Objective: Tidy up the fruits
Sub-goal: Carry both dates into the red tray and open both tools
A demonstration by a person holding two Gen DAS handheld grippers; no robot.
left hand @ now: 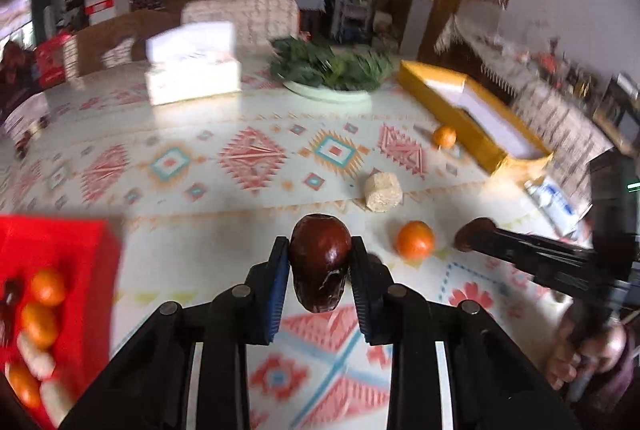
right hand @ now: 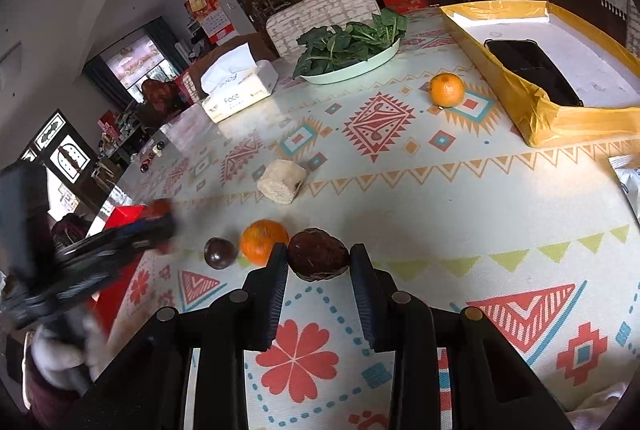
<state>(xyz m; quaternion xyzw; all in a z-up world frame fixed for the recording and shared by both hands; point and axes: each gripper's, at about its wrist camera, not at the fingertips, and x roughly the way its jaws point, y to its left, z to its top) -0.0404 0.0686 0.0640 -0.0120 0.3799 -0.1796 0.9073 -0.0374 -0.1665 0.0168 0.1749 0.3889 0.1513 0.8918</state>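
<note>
Left gripper (left hand: 319, 262): jaws clamped on a dark red, glossy jujube-like fruit (left hand: 319, 262), lifted clear of the patterned tablecloth (left hand: 240, 157). Right gripper (right hand: 319, 258): jaws narrowed onto a dark brown, rough round fruit (right hand: 318, 256) resting on the cloth. A small orange tangerine (right hand: 262, 241) lies just beside it, left. Red tray (left hand: 60, 250) with fruit at the left edge. Open cloth ahead.

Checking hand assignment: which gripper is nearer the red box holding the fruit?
Left. The left gripper, shut on a dark fruit, hangs just beside the red box; the right gripper sits farther along the table.
</note>
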